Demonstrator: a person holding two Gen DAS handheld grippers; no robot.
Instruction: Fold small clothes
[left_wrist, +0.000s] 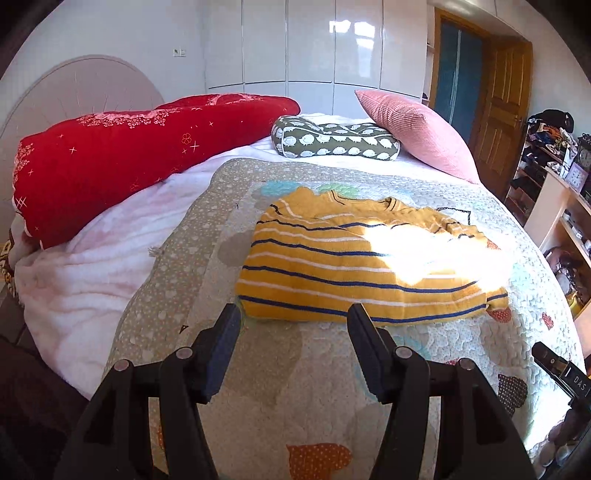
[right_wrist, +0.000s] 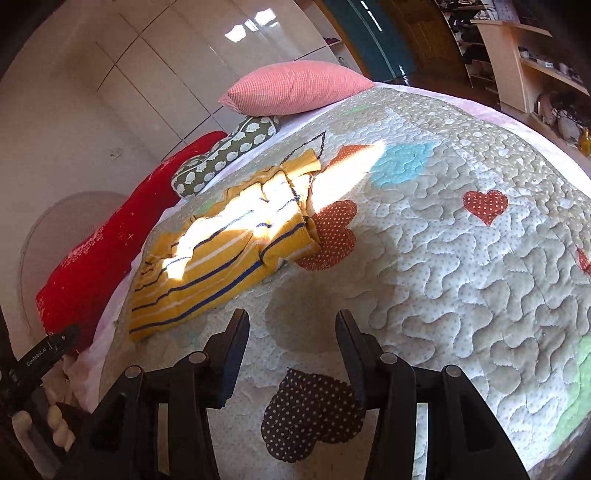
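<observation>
The folded yellow striped sweater (left_wrist: 354, 258) lies on the quilt (left_wrist: 295, 387), just ahead of the left gripper (left_wrist: 293, 317), spread and empty; the right gripper (right_wrist: 291, 325), also spread, has it ahead to its left

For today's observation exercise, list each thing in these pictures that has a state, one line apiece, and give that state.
Left hand-held gripper: open, empty, just short of the sweater's near edge.
Right hand-held gripper: open, empty, above bare quilt.
Striped sweater: partly folded, lying flat, sleeves tucked in.
Quilt: spread over the bed.
Pink pillow: propped up, tilted.
Wooden door: open.
</observation>
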